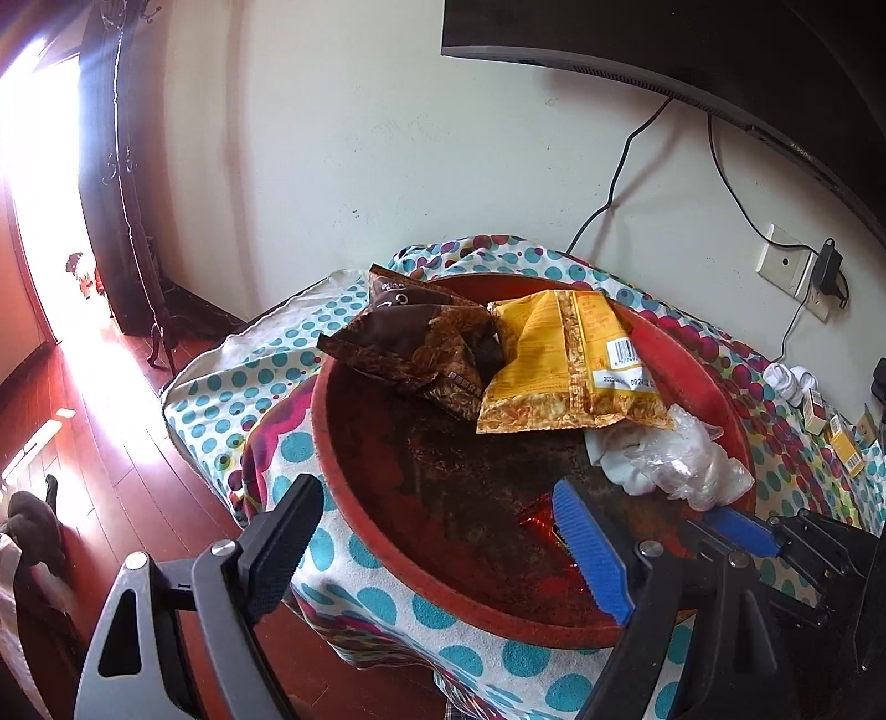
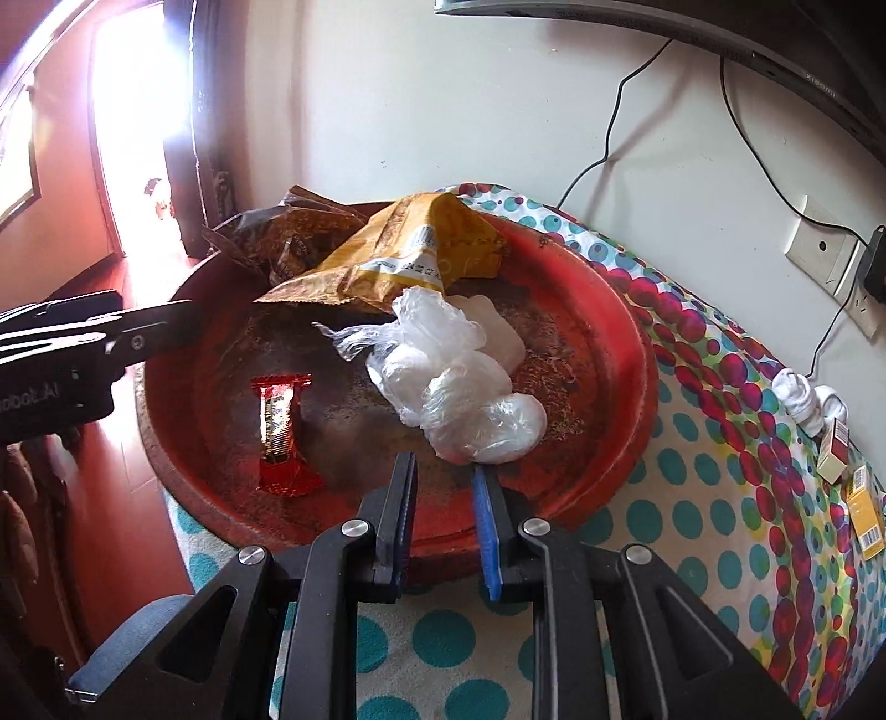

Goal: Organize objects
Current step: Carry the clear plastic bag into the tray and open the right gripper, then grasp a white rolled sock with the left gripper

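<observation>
A round red tray sits on a dotted cloth. In it lie a brown snack bag, a yellow snack bag, a crumpled clear plastic bag and a small red candy bar, partly hidden in the left wrist view. My left gripper is open and empty, straddling the tray's near rim. My right gripper has its jaws a little apart and empty, just short of the plastic bag, above the tray's near rim.
Small boxes and a white bundle lie on the cloth at the right. A wall socket with a charger and cables sits behind. A monitor hangs above. Wooden floor lies left.
</observation>
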Available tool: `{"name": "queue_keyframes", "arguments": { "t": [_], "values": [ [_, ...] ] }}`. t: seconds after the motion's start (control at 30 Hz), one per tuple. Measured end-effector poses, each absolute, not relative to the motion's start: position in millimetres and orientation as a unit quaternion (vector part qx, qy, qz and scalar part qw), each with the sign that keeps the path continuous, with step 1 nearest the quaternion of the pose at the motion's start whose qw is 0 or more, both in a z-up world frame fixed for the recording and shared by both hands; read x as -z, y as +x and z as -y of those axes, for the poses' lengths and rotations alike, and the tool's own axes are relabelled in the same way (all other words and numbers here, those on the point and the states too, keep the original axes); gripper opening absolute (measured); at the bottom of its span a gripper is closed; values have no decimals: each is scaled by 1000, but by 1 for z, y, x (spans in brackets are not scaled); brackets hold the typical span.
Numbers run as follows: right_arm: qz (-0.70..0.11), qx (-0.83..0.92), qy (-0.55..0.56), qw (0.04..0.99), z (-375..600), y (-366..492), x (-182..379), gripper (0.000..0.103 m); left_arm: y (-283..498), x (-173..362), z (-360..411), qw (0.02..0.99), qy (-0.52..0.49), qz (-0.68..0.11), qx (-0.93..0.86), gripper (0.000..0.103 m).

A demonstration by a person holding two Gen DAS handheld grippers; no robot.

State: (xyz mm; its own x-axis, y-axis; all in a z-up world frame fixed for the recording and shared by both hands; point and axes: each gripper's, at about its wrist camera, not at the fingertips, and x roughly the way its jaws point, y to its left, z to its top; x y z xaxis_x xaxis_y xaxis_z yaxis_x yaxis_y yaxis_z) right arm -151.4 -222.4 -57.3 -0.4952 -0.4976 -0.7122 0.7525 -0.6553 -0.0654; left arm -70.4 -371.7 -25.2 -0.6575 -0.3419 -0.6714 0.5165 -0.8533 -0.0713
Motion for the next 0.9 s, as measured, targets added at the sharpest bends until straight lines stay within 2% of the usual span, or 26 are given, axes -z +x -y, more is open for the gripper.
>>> {"name": "queue_keyframes", "arguments": {
  "t": [0.07,0.13,0.23,0.3,0.43,0.73,0.9],
  "values": [
    [-175,844,336,379,215,-148,53,37,-70,24,370,237,335,-128,903,87],
    [-151,855,323,377,200,-145,42,64,-71,24,368,235,333,-124,905,87],
    [-100,867,311,376,170,-148,27,86,-70,23,364,232,326,-117,909,87],
    [-83,879,307,357,149,-155,21,95,-71,22,359,225,323,-117,912,87],
    [-63,901,321,283,91,-185,22,96,-73,22,340,193,314,-103,924,87],
    [94,909,402,60,-81,-279,49,100,-83,15,267,94,282,-65,953,87],
    [103,913,394,-14,-122,-309,52,100,-118,24,217,41,321,-43,945,87]
  ]
}}
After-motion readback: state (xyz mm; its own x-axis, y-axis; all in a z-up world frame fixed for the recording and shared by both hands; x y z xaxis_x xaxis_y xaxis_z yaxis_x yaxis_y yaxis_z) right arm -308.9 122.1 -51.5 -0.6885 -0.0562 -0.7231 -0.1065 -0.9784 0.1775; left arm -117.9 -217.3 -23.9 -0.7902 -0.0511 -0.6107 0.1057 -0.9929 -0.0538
